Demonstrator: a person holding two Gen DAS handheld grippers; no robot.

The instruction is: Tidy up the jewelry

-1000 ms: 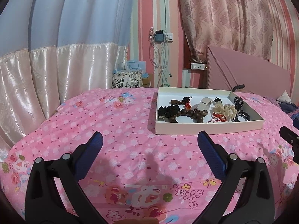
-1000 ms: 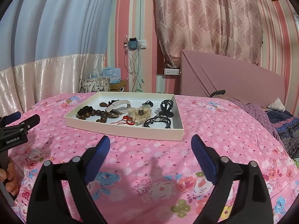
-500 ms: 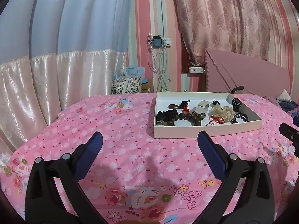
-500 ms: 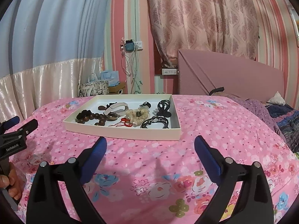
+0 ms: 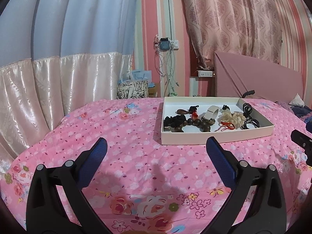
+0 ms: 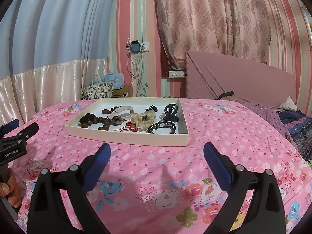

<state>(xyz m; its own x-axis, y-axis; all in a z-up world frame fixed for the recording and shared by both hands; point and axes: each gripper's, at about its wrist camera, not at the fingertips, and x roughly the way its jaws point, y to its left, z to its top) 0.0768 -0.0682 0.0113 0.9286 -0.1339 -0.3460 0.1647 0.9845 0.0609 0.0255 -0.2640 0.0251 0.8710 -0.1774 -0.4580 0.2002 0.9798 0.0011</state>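
Note:
A shallow white tray [image 5: 214, 137] [image 6: 126, 135] lies on the pink floral bedspread. It holds a dark wooden bead bracelet [image 5: 195, 122] [image 6: 97, 120], a cream scrunchie [image 5: 235, 117] [image 6: 143, 120], a red cord [image 5: 227, 125] [image 6: 130, 127], a white band [image 5: 211, 113] [image 6: 120, 111] and black hair ties [image 5: 249, 122] [image 6: 163, 126]. My left gripper [image 5: 157, 146] is open and empty, short of the tray and to its left. My right gripper [image 6: 157, 150] is open and empty, just short of the tray's near wall.
The bed's far edge meets a blue and cream curtain [image 5: 58, 58]. Gift bags [image 5: 133, 89] and hanging cables [image 5: 165, 64] stand behind the bed. A pink headboard [image 6: 234, 78] and rumpled dark bedding [image 6: 292, 122] lie at right. The left gripper shows at the right wrist view's left edge [image 6: 13, 138].
Both cameras have tilted up a little, so the tray sits lower in view. The grippers stay open and the jewelry has not moved.

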